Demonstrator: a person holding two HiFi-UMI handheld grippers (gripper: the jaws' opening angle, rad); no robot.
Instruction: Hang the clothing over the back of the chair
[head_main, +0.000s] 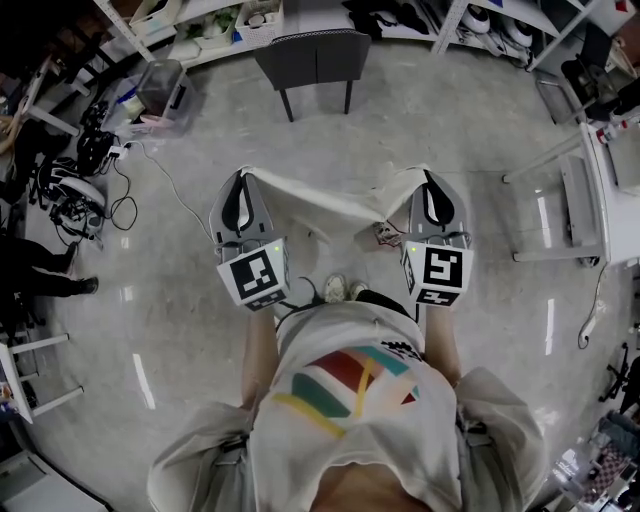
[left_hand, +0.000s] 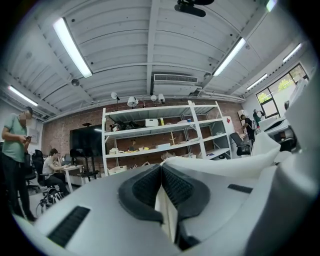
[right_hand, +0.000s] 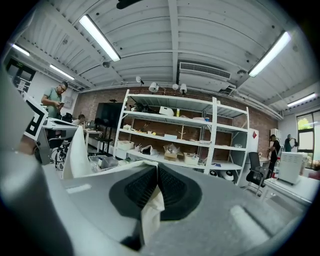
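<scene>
Below the person's striped shirt (head_main: 345, 395), pale clothing (head_main: 325, 203) is held stretched between two grippers, well short of the chair (head_main: 315, 58).
Both top corners are clamped: the left gripper (head_main: 243, 180) is closed on a fold of cloth, and the right gripper (head_main: 428, 178) has fabric pinched between its pads. The garment is best carried taut and level to the chair, lifted clear of the backrest, and lowered so that roughly half falls on either side before release. Beside the chair, on its left in the head view, a clear bin (head_main: 163, 88) stands on the floor; its contents cannot be made out.
</scene>
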